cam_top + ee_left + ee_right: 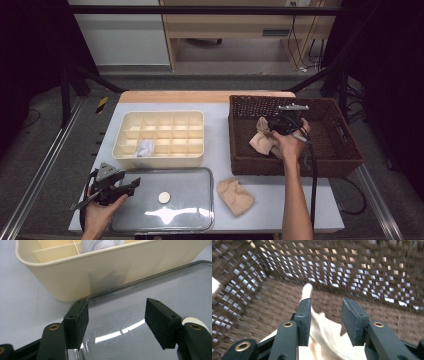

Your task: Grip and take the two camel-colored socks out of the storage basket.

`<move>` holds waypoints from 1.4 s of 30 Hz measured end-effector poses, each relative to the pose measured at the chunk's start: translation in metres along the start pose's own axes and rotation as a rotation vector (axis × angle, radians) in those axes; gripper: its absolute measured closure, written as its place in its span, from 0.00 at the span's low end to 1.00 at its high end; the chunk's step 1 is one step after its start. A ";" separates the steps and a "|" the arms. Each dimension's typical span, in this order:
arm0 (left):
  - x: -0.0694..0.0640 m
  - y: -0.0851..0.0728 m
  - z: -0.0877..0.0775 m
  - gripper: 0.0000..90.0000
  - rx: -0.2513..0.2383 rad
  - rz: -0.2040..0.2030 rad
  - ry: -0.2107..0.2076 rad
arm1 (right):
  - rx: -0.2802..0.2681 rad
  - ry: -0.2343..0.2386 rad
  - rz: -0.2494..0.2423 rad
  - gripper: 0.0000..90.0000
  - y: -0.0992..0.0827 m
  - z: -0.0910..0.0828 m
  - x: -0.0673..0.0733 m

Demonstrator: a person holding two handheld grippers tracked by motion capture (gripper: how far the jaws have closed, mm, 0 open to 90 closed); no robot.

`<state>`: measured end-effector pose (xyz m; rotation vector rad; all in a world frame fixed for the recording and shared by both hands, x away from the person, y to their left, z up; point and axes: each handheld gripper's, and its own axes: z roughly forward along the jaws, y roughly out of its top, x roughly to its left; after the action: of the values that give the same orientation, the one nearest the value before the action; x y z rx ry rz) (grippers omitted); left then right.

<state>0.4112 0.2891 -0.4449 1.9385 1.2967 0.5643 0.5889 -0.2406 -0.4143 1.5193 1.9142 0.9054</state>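
Grey tabletop (220, 150) carries a brown wicker basket (345, 155). Inside the basket, the right gripper (325, 322) stands half open over a beige cloth (325, 333); cloth lies between the pads, no clear pinch. Well left of the basket, the left gripper (116, 326) hangs open, empty.

Blurred basket weave (352, 267) (cloth (324, 335) partly behind jaws)

No readable text, labels, brands, numbers or signs anywhere in views.
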 end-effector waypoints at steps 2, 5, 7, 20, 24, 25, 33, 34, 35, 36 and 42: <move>0.000 0.000 0.000 0.40 0.001 0.000 0.000 | 0.031 0.018 0.027 0.66 -0.004 0.003 -0.002; 0.000 0.000 0.000 0.40 0.000 0.001 0.001 | 0.053 0.017 0.018 0.68 -0.004 0.005 -0.002; 0.000 0.000 -0.001 0.40 -0.002 0.003 0.003 | 0.072 0.036 0.017 0.78 -0.005 0.006 -0.001; 0.000 0.000 0.001 0.40 0.002 0.003 0.003 | -0.028 0.096 0.038 0.99 0.007 -0.017 0.000; -0.002 0.001 0.001 0.40 0.004 0.006 0.003 | -0.111 0.115 -0.001 0.99 0.019 -0.040 0.006; -0.002 0.001 0.001 0.40 0.004 0.005 0.000 | -0.135 0.128 -0.004 0.99 0.022 -0.047 0.008; -0.003 0.001 0.000 0.40 -0.002 0.006 0.002 | -0.256 0.191 -0.051 0.99 0.047 -0.096 0.024; -0.003 0.001 0.000 0.40 -0.003 0.006 0.002 | -0.266 0.201 -0.057 0.99 0.048 -0.102 0.026; -0.003 0.001 0.000 0.40 -0.004 0.006 0.001 | -0.277 0.204 -0.062 0.99 0.049 -0.106 0.029; -0.003 0.001 0.000 0.40 -0.003 0.007 0.000 | -0.282 0.210 -0.063 0.99 0.050 -0.110 0.030; -0.004 0.002 -0.001 0.40 -0.009 0.007 0.002 | -0.347 0.265 -0.087 0.99 0.052 -0.135 0.042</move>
<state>0.4103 0.2856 -0.4431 1.9365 1.2864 0.5745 0.5097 -0.2158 -0.2882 1.1501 1.8596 1.3733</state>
